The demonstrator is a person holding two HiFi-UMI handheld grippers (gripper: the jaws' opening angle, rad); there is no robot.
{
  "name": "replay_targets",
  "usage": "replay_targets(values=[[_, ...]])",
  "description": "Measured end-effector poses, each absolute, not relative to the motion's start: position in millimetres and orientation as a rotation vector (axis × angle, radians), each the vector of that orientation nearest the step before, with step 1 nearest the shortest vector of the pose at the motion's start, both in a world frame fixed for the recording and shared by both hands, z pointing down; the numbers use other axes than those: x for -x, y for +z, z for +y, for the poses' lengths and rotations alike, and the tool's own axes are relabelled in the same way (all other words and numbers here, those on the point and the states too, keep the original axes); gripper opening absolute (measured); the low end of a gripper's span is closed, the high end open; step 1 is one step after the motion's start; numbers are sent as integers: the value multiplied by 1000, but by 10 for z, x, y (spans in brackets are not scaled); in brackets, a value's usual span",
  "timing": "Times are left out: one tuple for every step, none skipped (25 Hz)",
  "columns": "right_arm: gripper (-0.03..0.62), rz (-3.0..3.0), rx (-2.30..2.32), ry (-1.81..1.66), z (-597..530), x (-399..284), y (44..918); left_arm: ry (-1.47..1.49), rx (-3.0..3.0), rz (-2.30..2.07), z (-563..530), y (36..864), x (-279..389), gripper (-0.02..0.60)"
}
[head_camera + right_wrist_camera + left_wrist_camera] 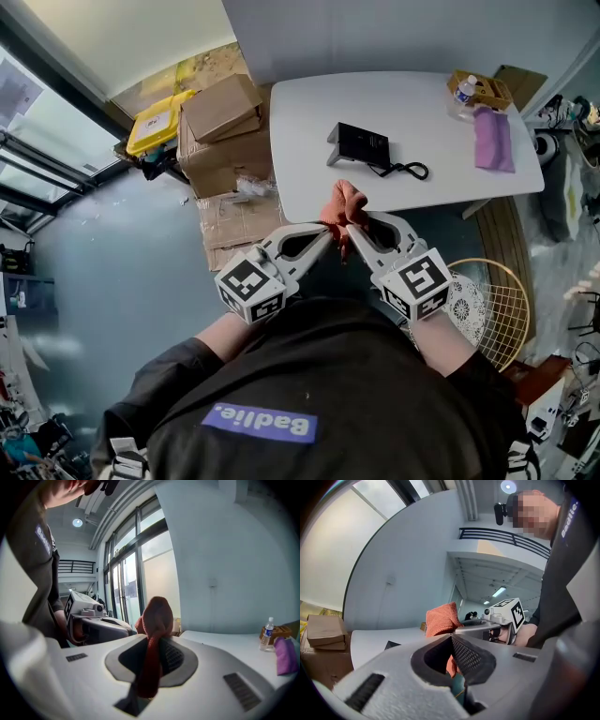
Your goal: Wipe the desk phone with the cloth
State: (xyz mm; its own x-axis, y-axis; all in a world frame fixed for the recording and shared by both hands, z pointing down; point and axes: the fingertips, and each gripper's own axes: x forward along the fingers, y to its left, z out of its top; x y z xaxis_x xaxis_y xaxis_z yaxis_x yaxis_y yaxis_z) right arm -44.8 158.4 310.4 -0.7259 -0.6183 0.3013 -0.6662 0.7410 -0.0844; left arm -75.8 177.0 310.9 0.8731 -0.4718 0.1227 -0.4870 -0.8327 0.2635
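Above the near edge of the white table (pixel 309 112), in front of the person's chest: one orange-red cloth (pixel 342 203), bunched, held in the air between two hand-held grippers whose tips meet on it. Left gripper (pixel 328 232): jaws closed together on the cloth, which bulges above the tips and shows again behind the meshed pad in the left gripper view (pixel 441 619). Right gripper (pixel 352 232): jaws likewise clamped on the cloth, a twisted strand of it running down through the gap and a rounded knob of it standing above the tips in the right gripper view (pixel 157 616). Desk phone (pixel 361 145): black, lying flat near the middle of the table, well apart from the cloth and from both grippers; its coiled cord (pixel 408 171) trails off to the right side. Far right end of the table: one clear water bottle (pixel 464 91) standing just beside a wooden tray (pixel 487 89), and one purple fabric item (pixel 494 139) lying flat near them. Floor, left of the table: stacked cardboard boxes (pixel 225 122). Floor, right of the person: a round wire basket (pixel 497 300).
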Motion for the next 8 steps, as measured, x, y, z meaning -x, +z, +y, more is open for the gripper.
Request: replay_targets(values=[[69, -2690, -1011, 271, 1584, 452, 3095, 77, -2759, -722, 1774, 3107, 762, 9], [69, -2691, -1010, 270, 1586, 453, 3088, 77, -2758, -722, 1778, 3104, 763, 9], [69, -2691, -1010, 269, 1588, 450, 3082, 78, -2758, -721, 1783, 3101, 760, 9], [69, -2689, -1009, 268, 1591, 442, 3077, 77, -2757, -719, 1787, 3096, 751, 9], [69, -2687, -1008, 267, 1594, 433, 3073, 76, -2757, -716, 1789, 3090, 739, 9], [69, -2685, -1007, 267, 1598, 423, 3071, 74, -2758, -713, 1791, 3084, 726, 9], [69, -2682, -1006, 268, 1602, 415, 3072, 71, -2758, -710, 1793, 3078, 715, 9], [69, -2679, -1005, 268, 1606, 408, 3072, 69, -2757, -708, 1795, 3072, 705, 9]])
